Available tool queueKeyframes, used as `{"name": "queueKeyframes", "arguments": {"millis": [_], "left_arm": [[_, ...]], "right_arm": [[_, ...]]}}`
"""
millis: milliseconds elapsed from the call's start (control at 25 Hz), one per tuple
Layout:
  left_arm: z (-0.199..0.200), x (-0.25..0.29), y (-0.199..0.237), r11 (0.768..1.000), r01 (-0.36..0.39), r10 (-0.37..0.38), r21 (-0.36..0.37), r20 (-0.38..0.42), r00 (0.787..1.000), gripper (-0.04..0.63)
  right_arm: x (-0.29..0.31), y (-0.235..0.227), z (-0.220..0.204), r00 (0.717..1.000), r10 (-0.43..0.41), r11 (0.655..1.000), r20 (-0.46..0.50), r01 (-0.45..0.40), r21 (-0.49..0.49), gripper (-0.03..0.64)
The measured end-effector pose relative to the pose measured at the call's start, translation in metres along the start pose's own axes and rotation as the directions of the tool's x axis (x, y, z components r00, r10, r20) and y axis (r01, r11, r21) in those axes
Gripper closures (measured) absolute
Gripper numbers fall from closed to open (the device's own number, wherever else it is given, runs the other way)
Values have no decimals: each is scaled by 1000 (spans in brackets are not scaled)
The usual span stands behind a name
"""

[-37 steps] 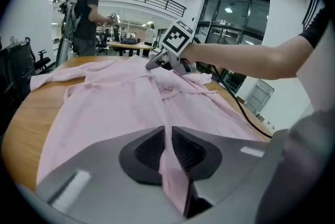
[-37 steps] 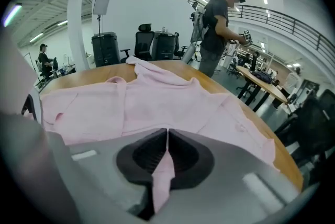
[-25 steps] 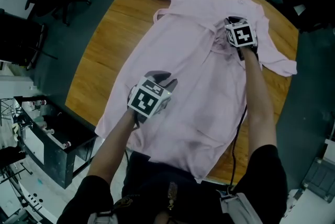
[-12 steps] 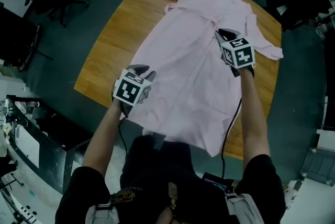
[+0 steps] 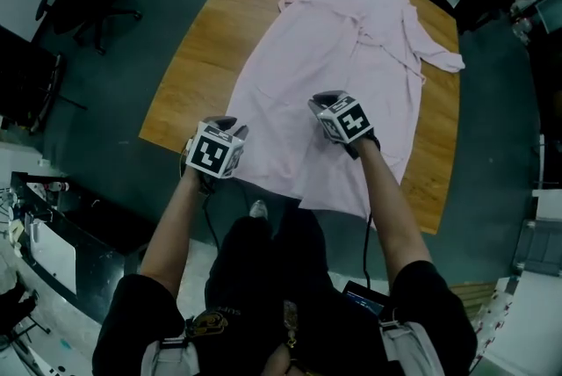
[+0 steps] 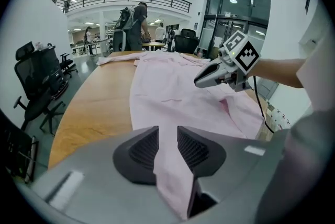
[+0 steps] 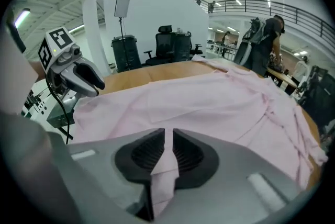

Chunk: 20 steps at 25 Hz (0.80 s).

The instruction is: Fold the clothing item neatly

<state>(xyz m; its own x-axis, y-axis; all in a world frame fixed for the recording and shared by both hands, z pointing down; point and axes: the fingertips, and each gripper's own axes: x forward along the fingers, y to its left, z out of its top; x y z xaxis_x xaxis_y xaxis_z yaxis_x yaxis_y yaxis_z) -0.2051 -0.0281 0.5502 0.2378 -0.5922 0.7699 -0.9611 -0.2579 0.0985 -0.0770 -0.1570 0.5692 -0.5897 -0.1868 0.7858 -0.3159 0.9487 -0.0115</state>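
At the table's near edge, the left gripper point(image 6: 167, 139) has its jaws closed on a pinch of the pink garment's point(image 5: 338, 40) hem. Just beside it, the right gripper point(image 7: 168, 139) nips another fold, its jaws nearly together. Beyond them the garment lies spread lengthwise on the wooden table point(image 5: 198, 58), sleeves out at the far end.
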Motion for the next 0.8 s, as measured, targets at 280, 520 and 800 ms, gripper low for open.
{"name": "queueKeyframes", "arguments": {"millis": [280,520,800], "left_arm": [[-46,-14,3,1000,-5,4,-22,-37,999,474],[-81,-10,4,998,-22,17,-60,-74,997,474],[-104,-15,5,993,-103,96,-55,-127,987,474]], "right_arm": [[22,22,-37,996,-18,998,-87,23,55,581],[13,20,-38,998,-11,997,-66,15,71,609],[-16,2,-66,992,-119,984,-36,123,127,607]]}}
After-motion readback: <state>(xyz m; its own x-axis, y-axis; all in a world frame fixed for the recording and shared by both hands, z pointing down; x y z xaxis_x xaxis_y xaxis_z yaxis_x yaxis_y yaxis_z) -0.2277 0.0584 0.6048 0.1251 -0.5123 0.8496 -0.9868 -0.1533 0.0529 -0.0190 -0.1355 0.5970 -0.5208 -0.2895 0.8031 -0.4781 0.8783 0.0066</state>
